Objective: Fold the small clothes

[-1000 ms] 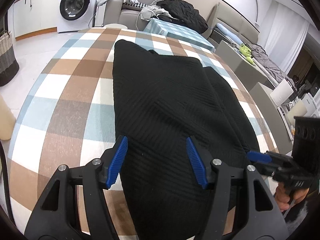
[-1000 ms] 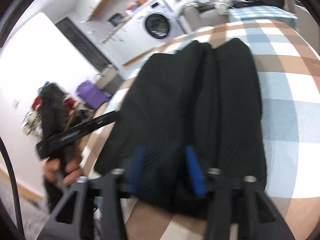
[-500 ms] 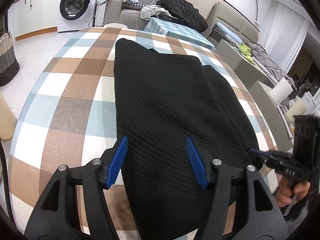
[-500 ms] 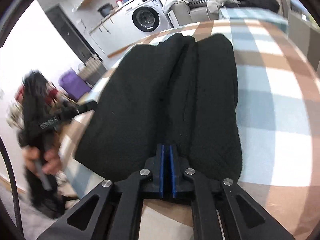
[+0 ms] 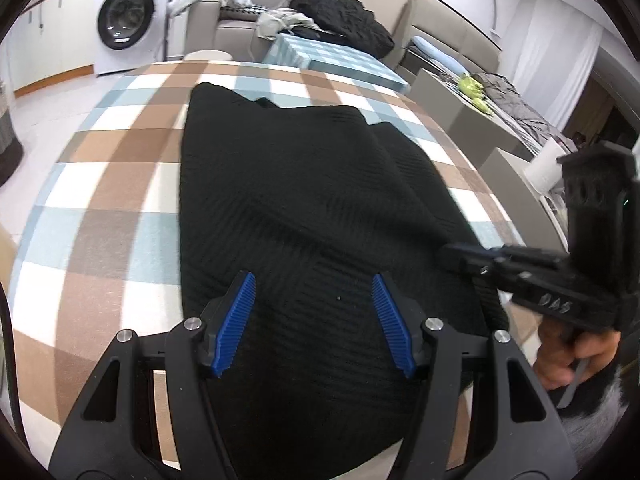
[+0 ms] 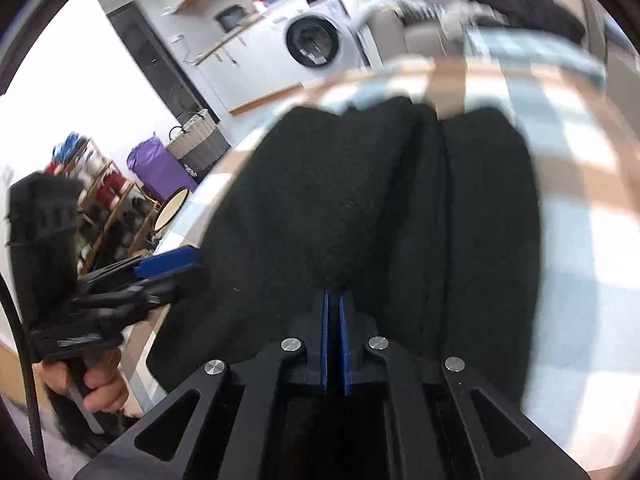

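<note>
Left wrist view: the left gripper (image 5: 312,320) hangs over the near end of a black garment (image 5: 304,200), its blue pads (image 5: 236,320) apart with nothing pressed between them; the knit fabric lies below and ahead of the gap. The garment stretches away from the tool along a checked cloth (image 5: 112,184) that covers the table, with a lengthwise fold running down its right half. To the tool's right, the right gripper (image 5: 460,250) reaches in from the side and its tips meet the garment's right edge; a hand (image 5: 568,356) grips its handle. Far ahead stand a washer (image 5: 126,20) and a sofa (image 5: 240,20) heaped with clothes.

Right wrist view: the frame is blurred. The right gripper (image 6: 333,308) has its pads (image 6: 344,344) drawn together, only a thin slit left between them. Its jaws have just been closing, and black fabric bunches right at the tips, so it is clamped on a pinch of the garment (image 6: 360,208). The garment runs forward from the tool, with a deep crease just right of centre. To the tool's left, the left gripper (image 6: 168,268) hovers at the garment's left edge, jaws apart, held by a hand (image 6: 96,380). Beyond the checked cloth (image 6: 580,240) are the washer (image 6: 316,40), a wicker basket (image 6: 196,140) and a purple bag (image 6: 160,168).
</note>
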Demonstrator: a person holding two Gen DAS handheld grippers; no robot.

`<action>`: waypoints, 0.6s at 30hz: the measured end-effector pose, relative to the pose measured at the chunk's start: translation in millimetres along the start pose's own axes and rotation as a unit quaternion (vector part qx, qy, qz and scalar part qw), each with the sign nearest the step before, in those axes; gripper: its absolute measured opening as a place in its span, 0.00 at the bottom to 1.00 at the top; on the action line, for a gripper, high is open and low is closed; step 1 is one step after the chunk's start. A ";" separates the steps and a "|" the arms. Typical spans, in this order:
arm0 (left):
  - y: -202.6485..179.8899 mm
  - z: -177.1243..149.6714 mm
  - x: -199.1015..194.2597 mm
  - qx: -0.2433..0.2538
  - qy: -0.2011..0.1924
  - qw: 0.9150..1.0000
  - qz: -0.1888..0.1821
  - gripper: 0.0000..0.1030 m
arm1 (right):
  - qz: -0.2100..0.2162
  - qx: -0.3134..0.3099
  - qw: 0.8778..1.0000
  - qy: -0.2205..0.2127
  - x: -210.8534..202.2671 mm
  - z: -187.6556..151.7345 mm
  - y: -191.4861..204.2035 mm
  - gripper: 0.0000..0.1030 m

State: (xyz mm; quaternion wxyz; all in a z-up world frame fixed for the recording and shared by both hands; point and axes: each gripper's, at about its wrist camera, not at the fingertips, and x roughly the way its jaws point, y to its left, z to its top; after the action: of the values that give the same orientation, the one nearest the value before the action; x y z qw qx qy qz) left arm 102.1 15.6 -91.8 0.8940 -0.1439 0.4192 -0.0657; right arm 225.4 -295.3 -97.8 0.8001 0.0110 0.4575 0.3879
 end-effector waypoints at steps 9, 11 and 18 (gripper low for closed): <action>-5.9 -11.2 21.9 0.022 0.028 0.999 -0.001 0.57 | -0.035 0.046 0.998 0.007 -16.9 -7.0 -37.0 0.20; -3.8 -12.4 23.0 0.019 0.027 0.999 -0.008 0.60 | -0.024 0.062 0.998 -0.001 -22.9 -5.9 -47.3 0.41; -0.2 -14.0 22.8 0.018 0.023 0.999 -0.016 0.61 | 0.043 0.080 0.996 0.025 11.1 5.7 -53.6 0.41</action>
State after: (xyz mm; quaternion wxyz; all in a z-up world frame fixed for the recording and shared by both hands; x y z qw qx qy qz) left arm 106.0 7.2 -116.8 0.8854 -0.1329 0.4362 -0.0909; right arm 265.4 -323.8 -122.5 0.7674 0.0851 0.5062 0.3842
